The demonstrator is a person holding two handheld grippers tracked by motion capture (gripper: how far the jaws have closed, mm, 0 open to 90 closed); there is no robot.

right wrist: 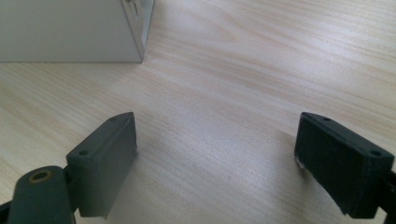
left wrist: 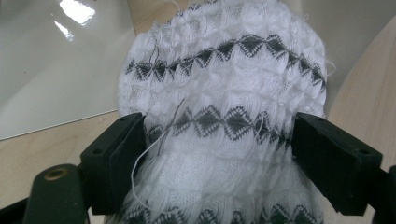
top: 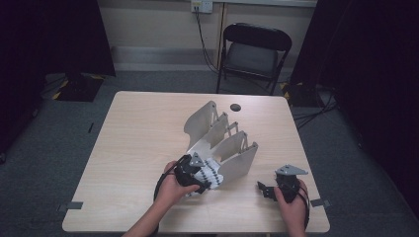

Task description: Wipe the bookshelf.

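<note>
A white knitted cloth (left wrist: 224, 84) with dark diamond bands bulges between the two black jaws of my left gripper (left wrist: 219, 128), which press into its sides. In the high view, the left gripper (top: 202, 182) holds this cloth (top: 211, 174) at the near mouth of a grey metal divider rack (top: 222, 138). My right gripper (top: 264, 190) rests low over the table at the near right. Its jaws stand wide apart over bare wood, with nothing between them (right wrist: 217, 135).
The rack's corner (right wrist: 70, 32) lies ahead and to the left of the right gripper. A glossy grey rack panel (left wrist: 56, 60) sits just behind the cloth. A small dark disc (top: 235, 107) lies near the table's (top: 138, 128) far edge. A folding chair (top: 254, 49) stands beyond.
</note>
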